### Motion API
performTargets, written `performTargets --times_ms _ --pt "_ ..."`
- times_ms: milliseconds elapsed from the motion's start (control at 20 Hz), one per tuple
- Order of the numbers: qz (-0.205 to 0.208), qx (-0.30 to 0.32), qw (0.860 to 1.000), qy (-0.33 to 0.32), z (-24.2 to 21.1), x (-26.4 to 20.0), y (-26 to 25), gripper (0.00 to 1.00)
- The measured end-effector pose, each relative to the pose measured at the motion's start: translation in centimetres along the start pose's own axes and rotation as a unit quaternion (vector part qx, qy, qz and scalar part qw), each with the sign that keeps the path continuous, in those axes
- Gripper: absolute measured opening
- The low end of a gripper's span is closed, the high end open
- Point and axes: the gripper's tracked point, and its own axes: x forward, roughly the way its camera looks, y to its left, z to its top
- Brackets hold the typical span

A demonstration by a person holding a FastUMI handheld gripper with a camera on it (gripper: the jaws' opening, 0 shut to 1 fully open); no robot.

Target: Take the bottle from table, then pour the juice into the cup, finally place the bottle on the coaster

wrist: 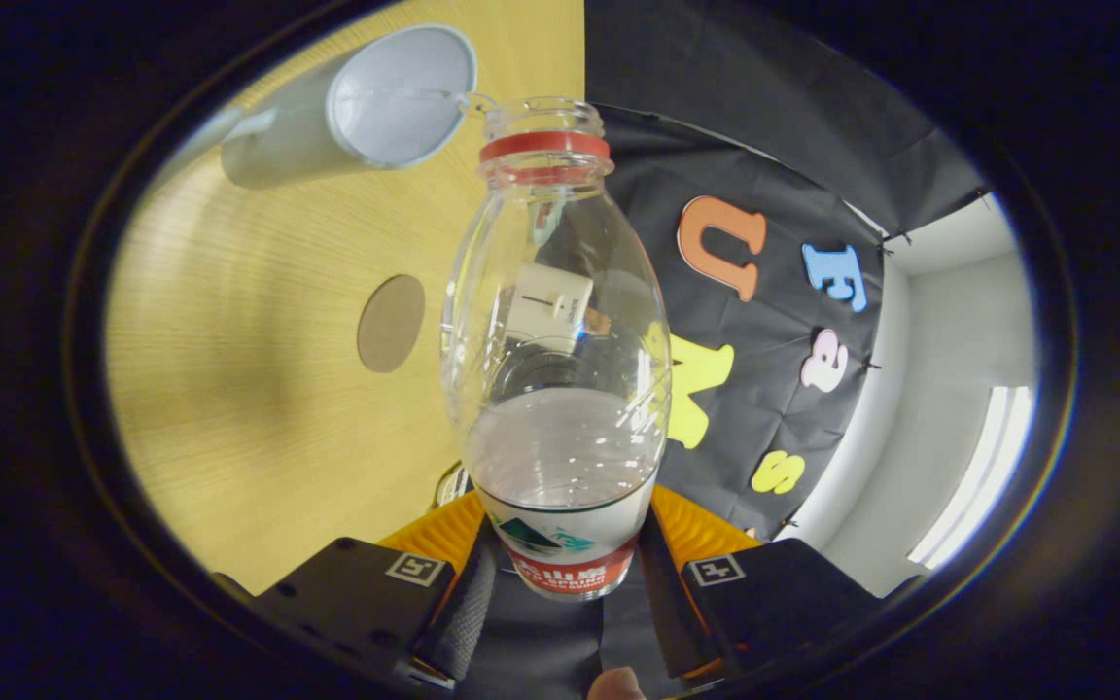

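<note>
Gripper view: we see the jaws clamped on the lower body of the uncapped bottle, tipped so its mouth meets the rim of the cup; the coaster lies on the worktop.

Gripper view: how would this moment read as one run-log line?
phase: pouring | gripper: shut on clear plastic bottle | bottle mouth at white cup rim | round brown coaster: bare on wooden table

Worktop: pale wood grain, light yellow-tan. Cup stands on it, pale grey, open mouth showing, at 11 o'clock beyond hand-held gripper, whose fingers clamp bottle. Round brown coaster lies flat at 10 o'clock, well apart from cup.
</note>
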Motion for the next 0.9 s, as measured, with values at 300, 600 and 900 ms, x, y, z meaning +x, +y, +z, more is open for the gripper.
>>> performTargets --times_ms 300,600,900 --pt "-0.012 -0.009 1.0 -0.001 -0.2 0.0 -1.4 0.76" --pt "-0.021 -0.028 0.999 -0.004 -0.2 0.0 -2.6 0.76" --pt "-0.027 -0.04 0.999 -0.007 0.1 -0.2 -3.3 0.76"
